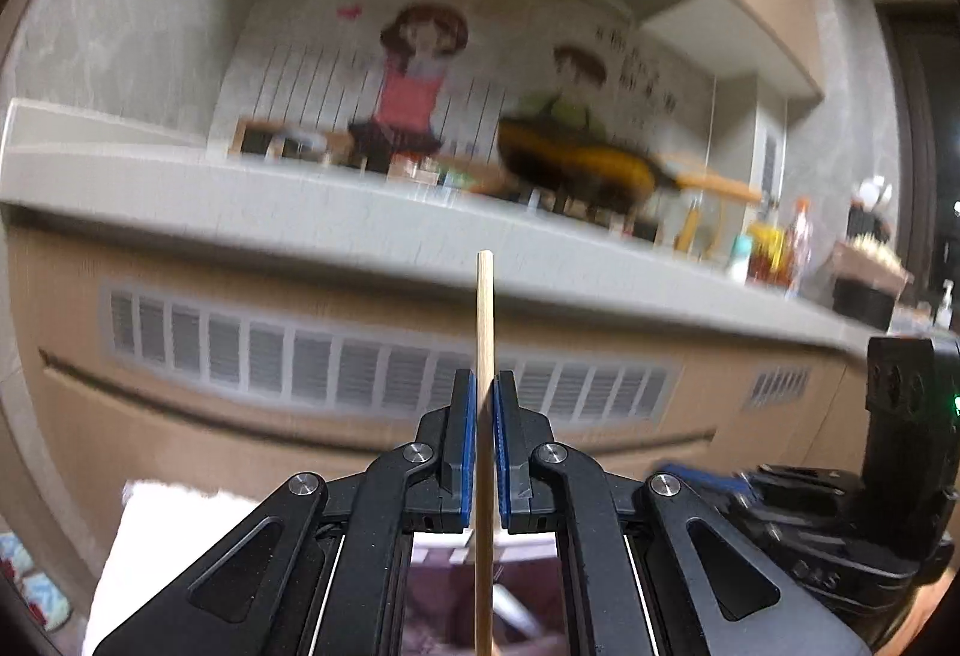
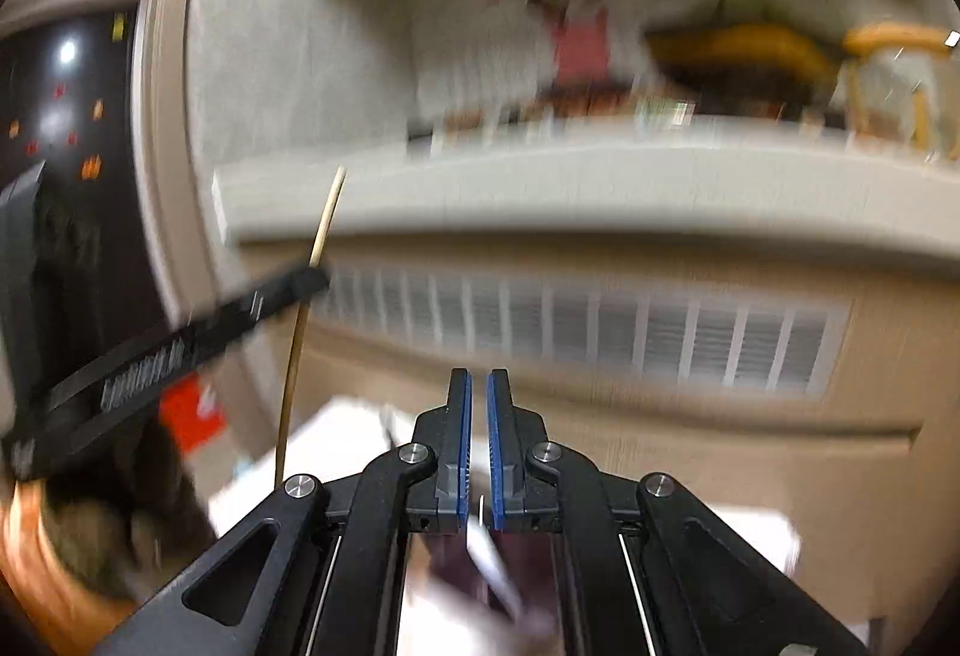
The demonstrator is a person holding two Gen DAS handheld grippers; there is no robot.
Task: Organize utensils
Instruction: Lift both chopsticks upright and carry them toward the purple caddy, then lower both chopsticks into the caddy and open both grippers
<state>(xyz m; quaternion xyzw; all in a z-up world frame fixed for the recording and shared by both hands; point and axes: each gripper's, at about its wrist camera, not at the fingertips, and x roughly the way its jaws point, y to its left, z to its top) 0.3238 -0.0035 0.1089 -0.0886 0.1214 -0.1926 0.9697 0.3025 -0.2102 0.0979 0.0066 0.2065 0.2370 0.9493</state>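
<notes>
A thin wooden chopstick [image 1: 485,308] stands upright between the blue pads of my left gripper [image 1: 485,377], which is shut on it. Its top end rises above the fingertips and its lower part runs down past the pads. The same chopstick [image 2: 324,230] and left gripper [image 2: 309,281] appear at the left of the right wrist view. My right gripper [image 2: 478,377] is shut, with nothing showing between its tips. A pale blurred thing [image 2: 489,554] lies below its jaws; I cannot tell whether it is held. The right gripper [image 1: 708,479] also shows low on the right in the left wrist view.
A grey counter ledge [image 1: 360,212] runs across ahead, with a vent grille [image 1: 384,368] in the beige panel below it. Bottles [image 1: 774,248] and a dark pan [image 1: 576,164] stand on the counter. A white sheet [image 1: 168,536] lies below my left gripper.
</notes>
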